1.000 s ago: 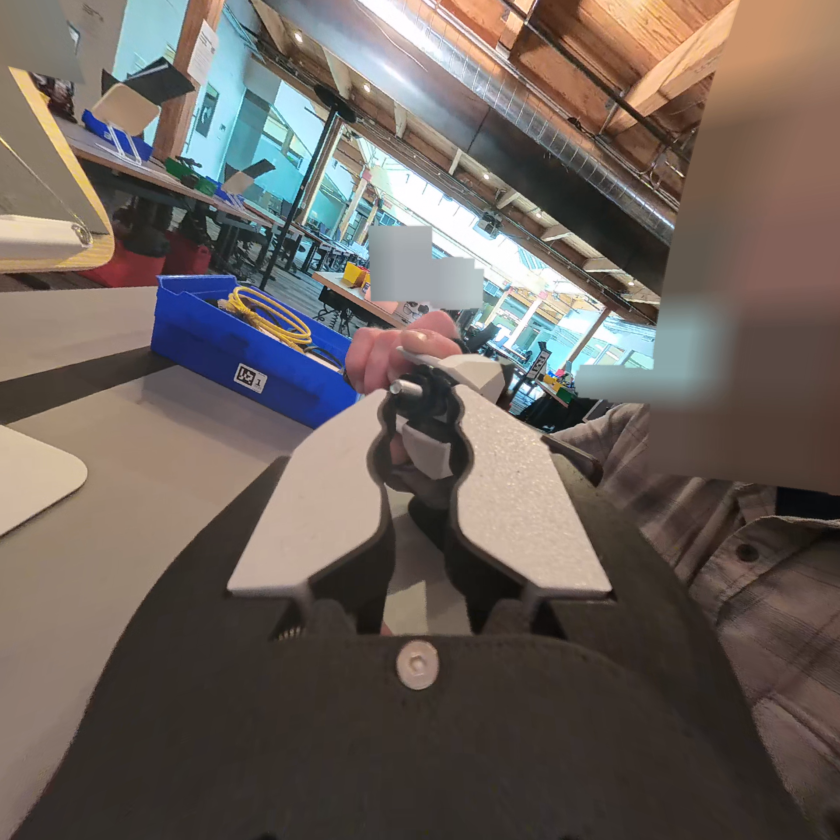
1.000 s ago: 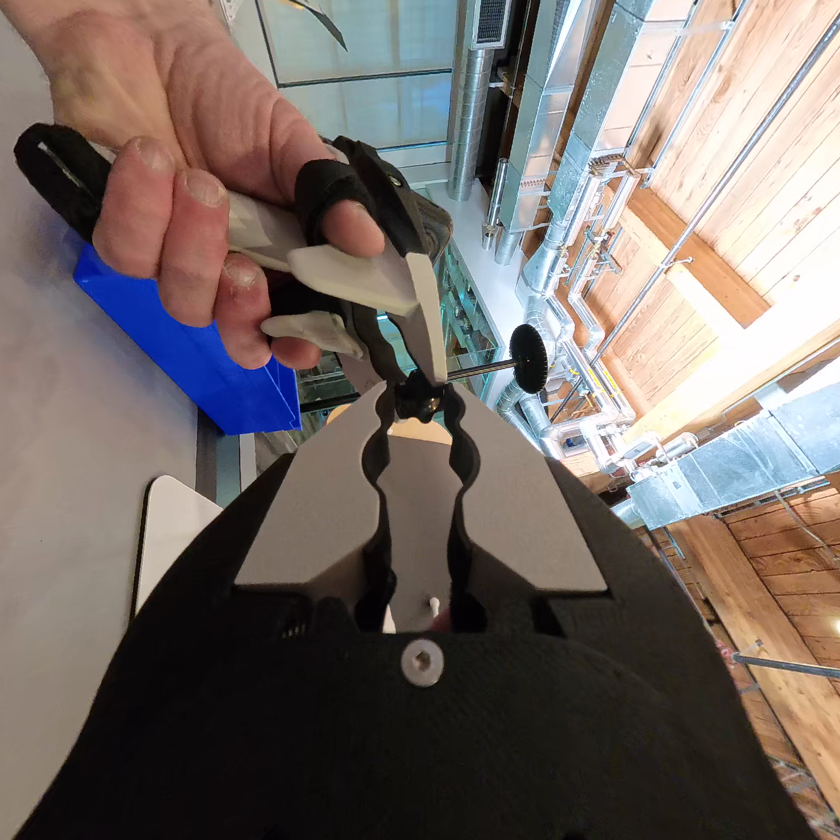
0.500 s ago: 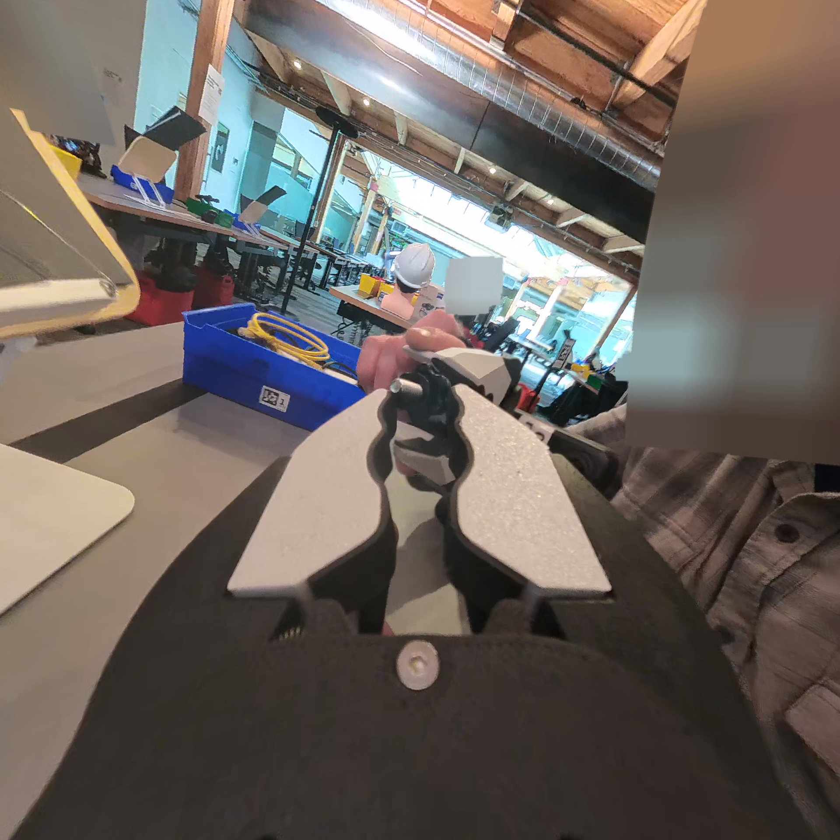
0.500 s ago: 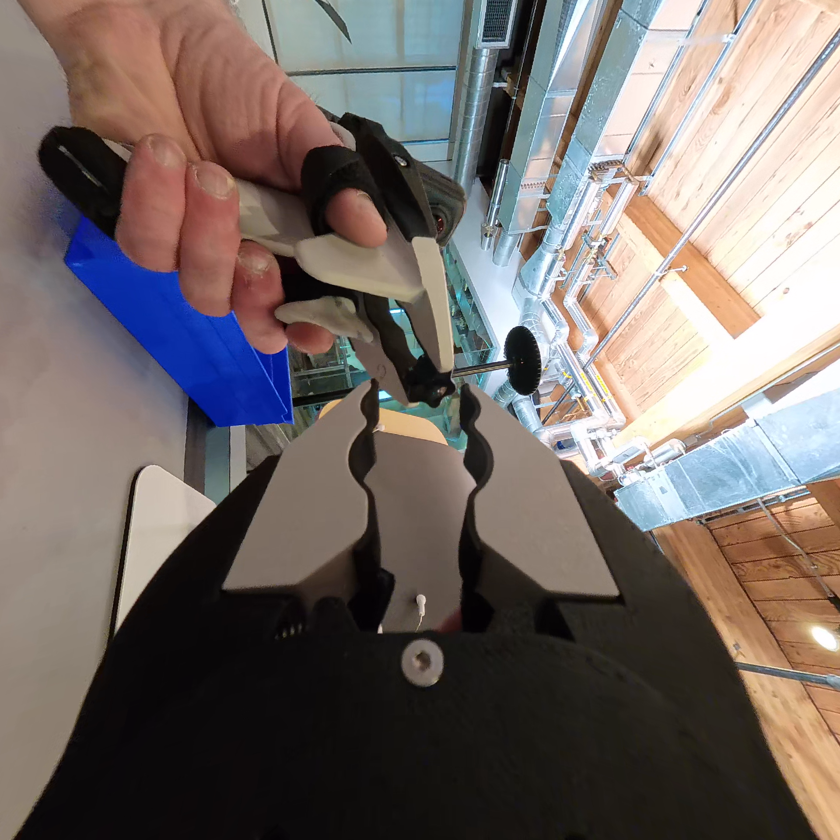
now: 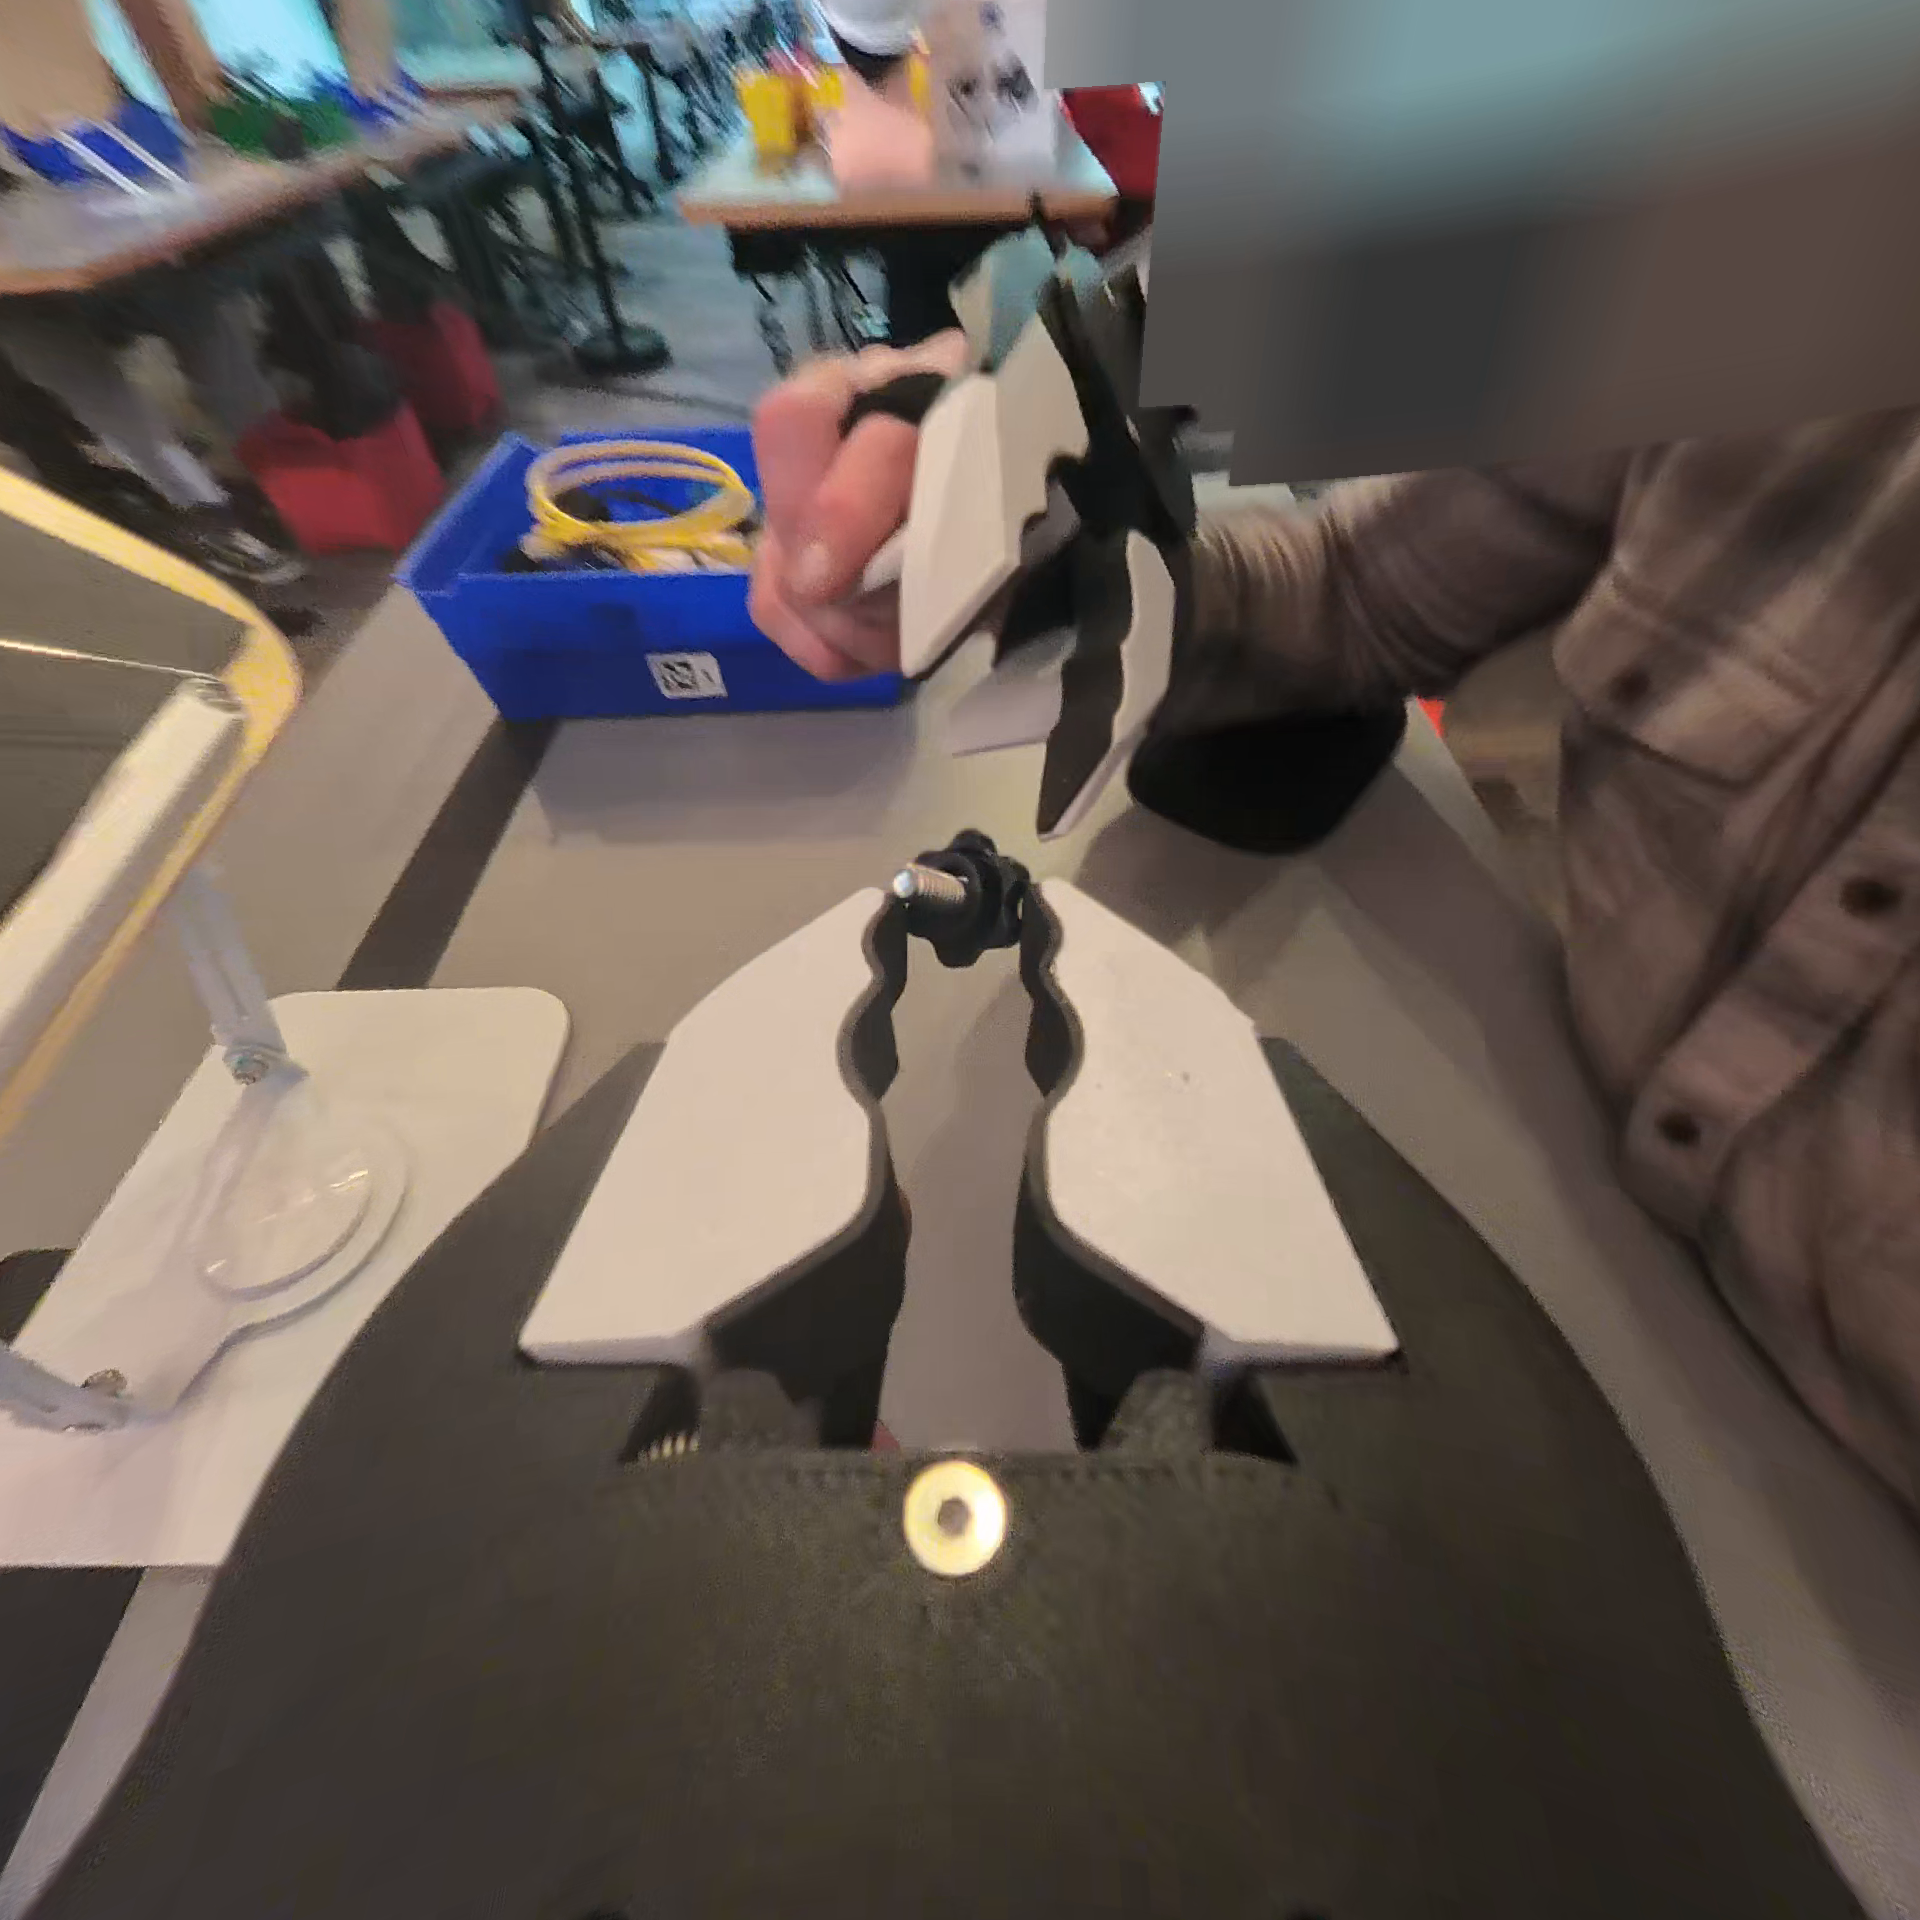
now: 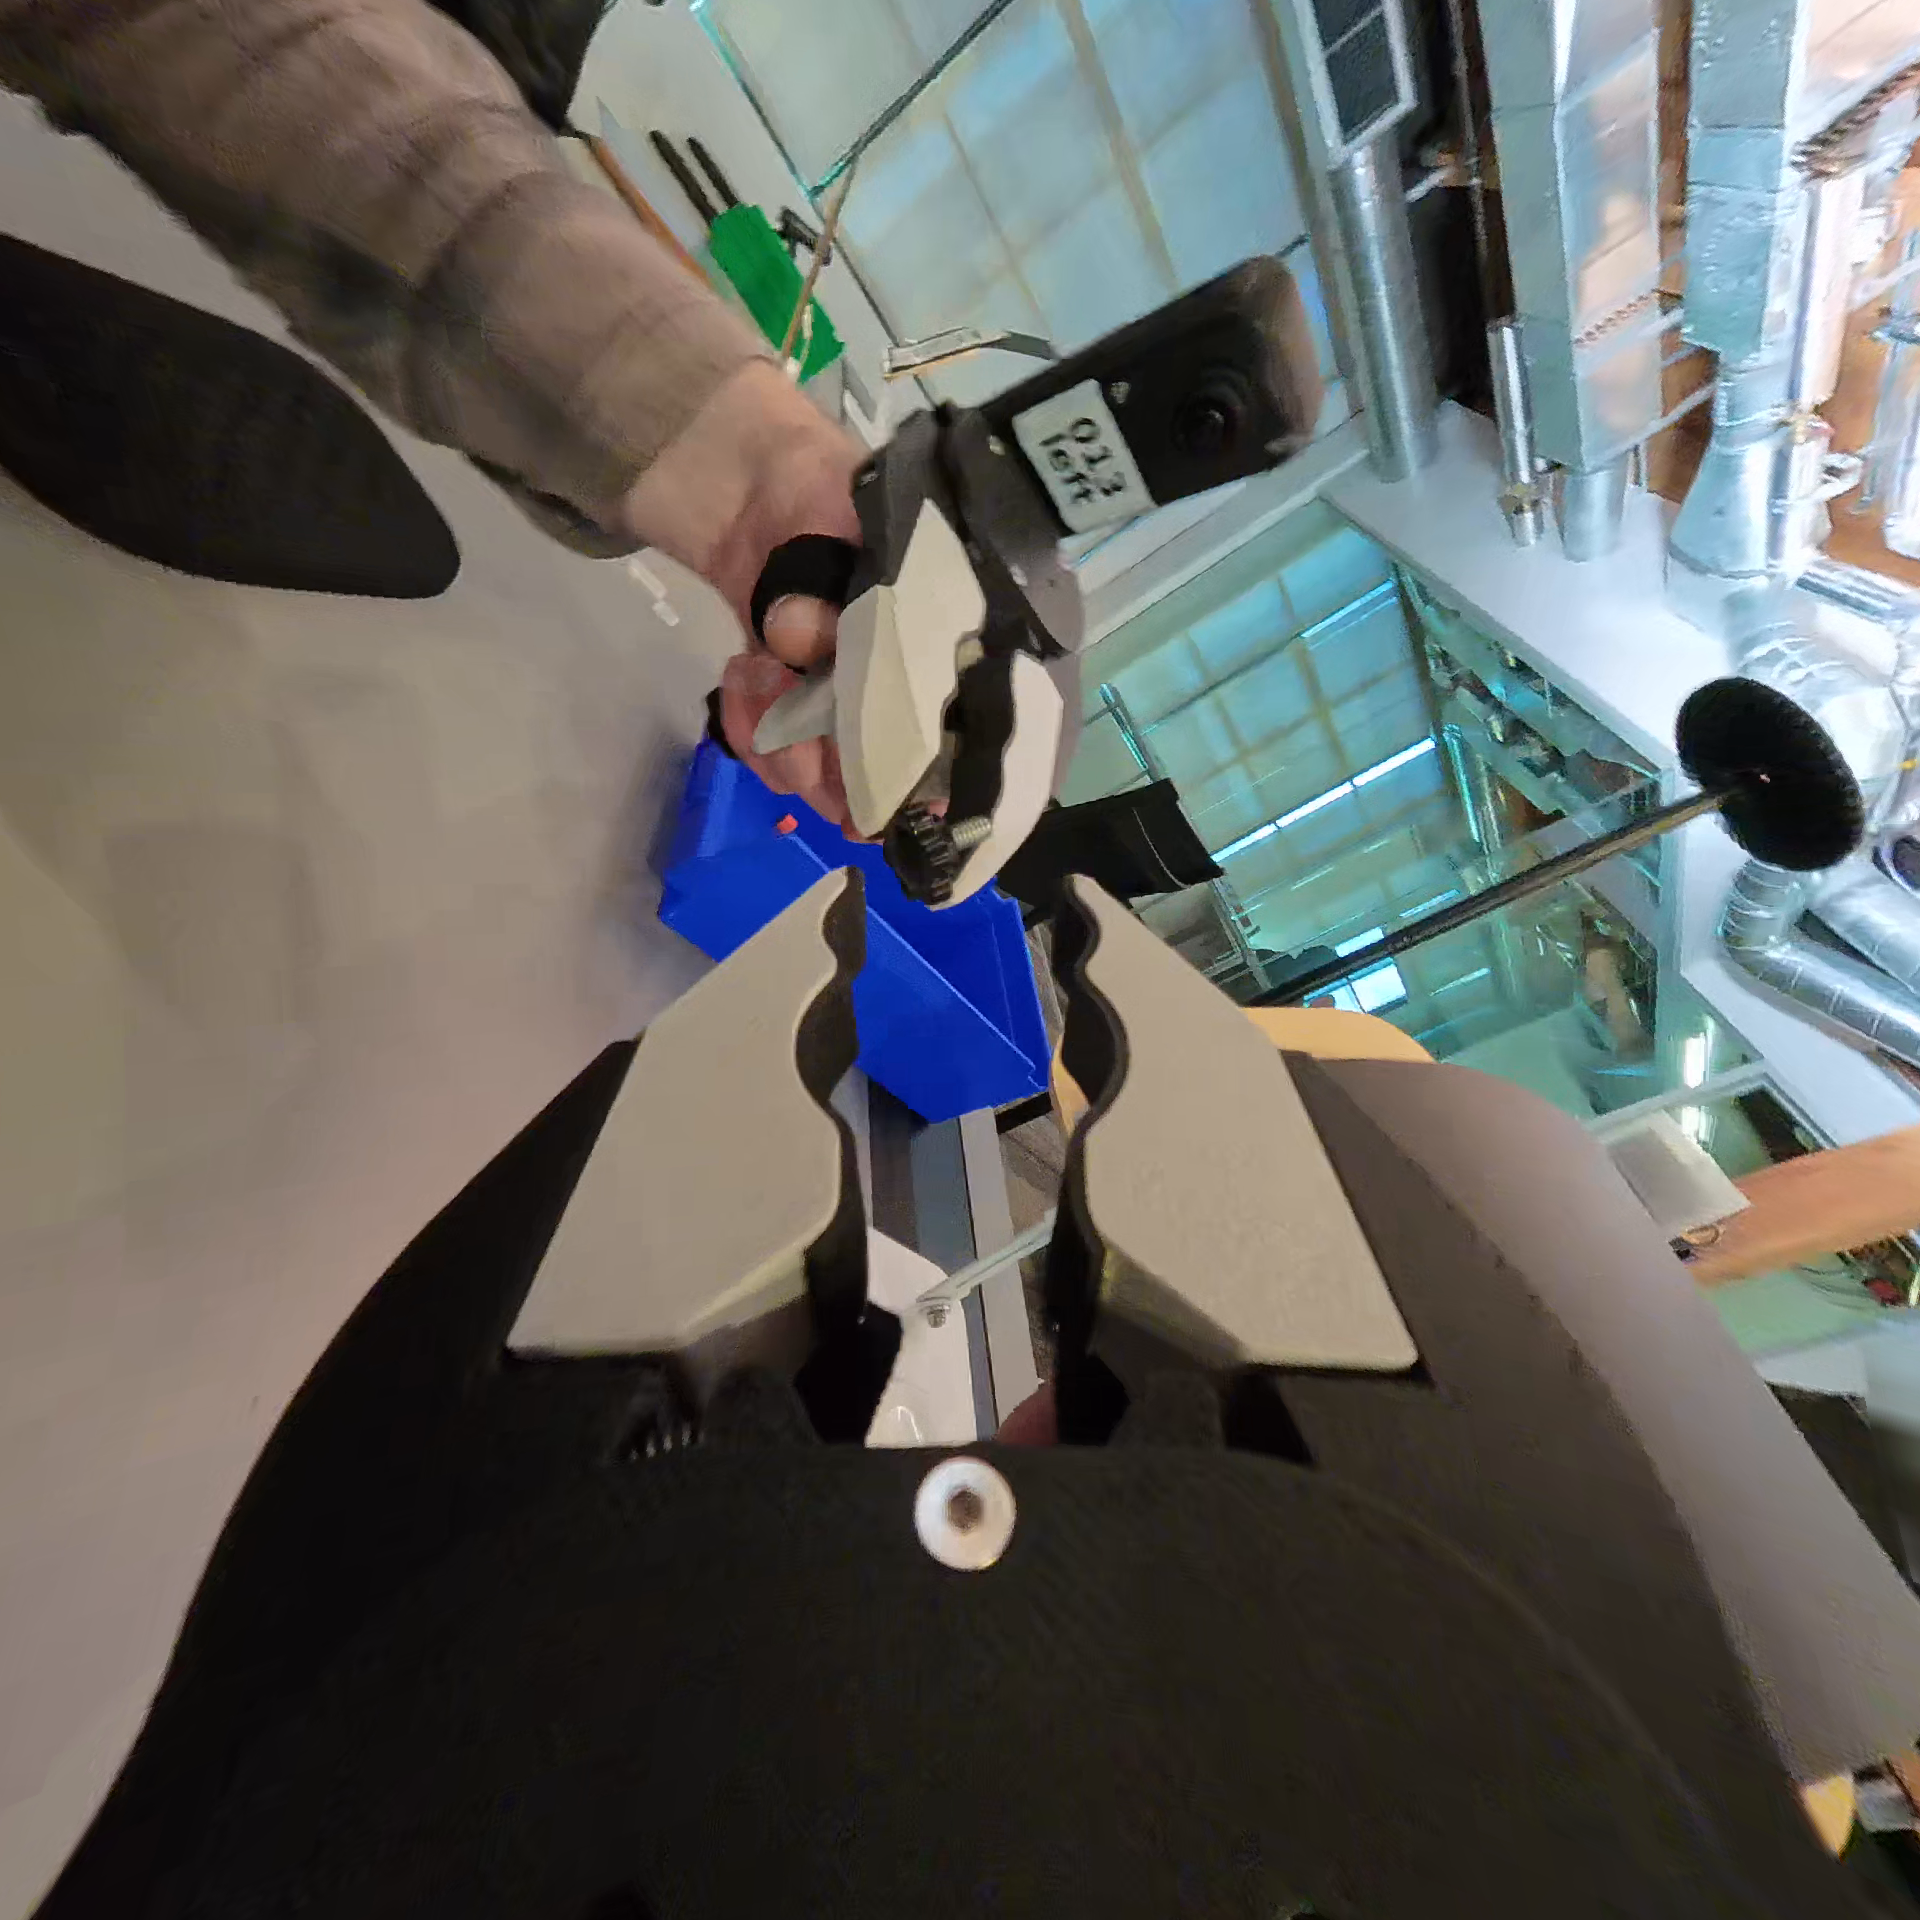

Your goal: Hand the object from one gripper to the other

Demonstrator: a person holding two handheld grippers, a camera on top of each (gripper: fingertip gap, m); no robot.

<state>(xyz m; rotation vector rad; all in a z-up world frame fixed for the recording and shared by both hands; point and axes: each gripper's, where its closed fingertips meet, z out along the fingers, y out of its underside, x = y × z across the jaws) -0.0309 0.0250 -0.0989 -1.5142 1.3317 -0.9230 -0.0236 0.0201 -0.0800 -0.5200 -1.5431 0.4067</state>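
Two claws in play. Left claw (image 5: 961,914) is clamped on the knob (image 5: 971,912): a small black lobed plastic knob with a short threaded metal stud poking out to the left, pinched right at the tips of the wavy black rubber pads. Fingers (image 5: 748,1122) are flat, matte grey plates with a fine grainy finish, set on a black textured body.

Right claw (image 6: 961,894) is spread fairly wide with nothing between its pads; in the left wrist view it sits (image 5: 1081,727) above and beyond the knob, apart from it, tips angled down at the bench, held by a hand (image 5: 821,520) with a black strap loop round one finger.

In the right wrist view the left claw (image 6: 951,842) shows just past the right claw's tips, knob (image 6: 925,847) gripped at its end, a black camera (image 6: 1195,405) mounted on its back.

Bench (image 5: 1299,966) is smooth, flat grey. On it: a blue plastic bin (image 5: 623,644) with coiled yellow cable (image 5: 634,499) inside, a white rounded-corner base plate (image 5: 416,1091) carrying a clear round stand foot, and a black oval pad (image 5: 1268,779) under the grey plaid sleeve (image 5: 1403,582).
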